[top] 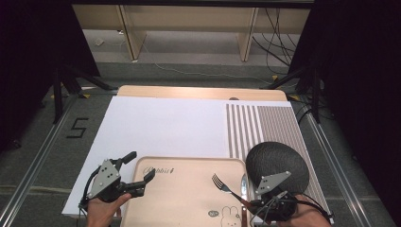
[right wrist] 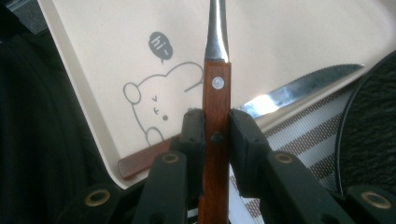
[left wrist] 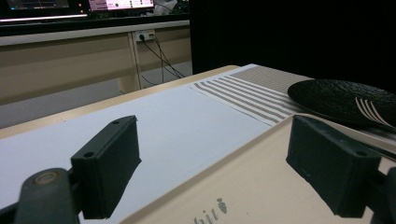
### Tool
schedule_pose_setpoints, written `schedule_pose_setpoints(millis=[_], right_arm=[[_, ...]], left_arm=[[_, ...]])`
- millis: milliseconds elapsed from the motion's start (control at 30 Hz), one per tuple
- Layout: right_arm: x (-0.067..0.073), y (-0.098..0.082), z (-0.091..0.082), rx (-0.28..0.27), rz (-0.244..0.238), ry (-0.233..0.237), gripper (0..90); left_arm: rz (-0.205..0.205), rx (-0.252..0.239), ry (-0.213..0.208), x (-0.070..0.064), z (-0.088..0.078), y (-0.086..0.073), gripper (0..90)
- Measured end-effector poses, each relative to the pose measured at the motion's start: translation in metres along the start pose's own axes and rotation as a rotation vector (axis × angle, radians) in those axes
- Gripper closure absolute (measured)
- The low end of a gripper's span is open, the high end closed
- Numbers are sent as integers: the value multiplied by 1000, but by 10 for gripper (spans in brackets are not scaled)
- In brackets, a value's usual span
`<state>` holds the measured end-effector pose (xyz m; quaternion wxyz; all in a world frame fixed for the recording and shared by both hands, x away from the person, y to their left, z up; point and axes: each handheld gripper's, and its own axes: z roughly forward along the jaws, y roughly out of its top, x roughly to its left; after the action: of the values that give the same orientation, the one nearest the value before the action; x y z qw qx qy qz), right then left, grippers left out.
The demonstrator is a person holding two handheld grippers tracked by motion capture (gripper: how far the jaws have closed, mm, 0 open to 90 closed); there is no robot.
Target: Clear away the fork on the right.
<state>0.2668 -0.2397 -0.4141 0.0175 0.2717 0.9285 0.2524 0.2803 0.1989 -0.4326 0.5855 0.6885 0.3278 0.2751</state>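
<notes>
The right gripper (right wrist: 215,133) was clamped on the wooden handle of a fork (top: 225,186), which was lifted above the beige tray (top: 179,198) with its tines pointing toward the tray's middle. A knife (right wrist: 299,88) lay along the tray's edge nearest the black plate (top: 276,163), not yet picked up. The plate rested on the striped placemat (top: 265,125), just beside the tray. The left gripper (top: 135,170) hovered at the tray's opposite edge, jaws wide apart and holding nothing.

Judged progress: the fork had been picked up but not set down. Placement of the fork, probably beside the plate, remained; the knife also awaited transfer.
</notes>
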Motion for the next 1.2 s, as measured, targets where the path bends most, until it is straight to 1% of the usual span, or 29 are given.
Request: schedule_pose_setpoints(millis=[67,133,200,300,367,567,667,700,767,833,933,1000,1033,1100,1200], right_arm=[[2,2,1,2,11,2,769],[4,5,3,-6,4,16,769],[6,7,5,-6,10,10,770],[10,12,8,-1,9,28,769],[14,16,11,5,7,28,769],[23,25,19,11,-4,49,769],[27,29,22,11,-8,48,769],[29,30,23,16,-10,55,769],[30,31,26,9,-24,74,769],[32,33,28,18,-23,66,769],[35,35,31,20,-18,76,769],[37,37,33,25,-27,75,769],[38,38,35,30,-28,83,769],[40,39,38,30,-47,92,769],[43,41,41,44,-44,91,769]], left_arm=[[0,-1,0,0,0,0,162],[0,-1,0,0,0,0,162],[0,-1,0,0,0,0,162],[0,-1,0,0,0,0,162],[-1,-1,-1,0,0,0,162],[-5,-4,0,0,-1,0,162],[-2,-4,-1,0,-1,1,162],[-1,-3,-2,0,-1,1,162],[2,-1,-1,0,0,0,162],[-1,-2,-2,0,0,0,162],[-1,-2,-2,0,0,0,162],[-2,-1,-2,0,0,0,162],[1,-2,-1,0,0,0,162],[2,-1,-1,0,0,0,163],[1,-1,-1,0,0,0,162]])
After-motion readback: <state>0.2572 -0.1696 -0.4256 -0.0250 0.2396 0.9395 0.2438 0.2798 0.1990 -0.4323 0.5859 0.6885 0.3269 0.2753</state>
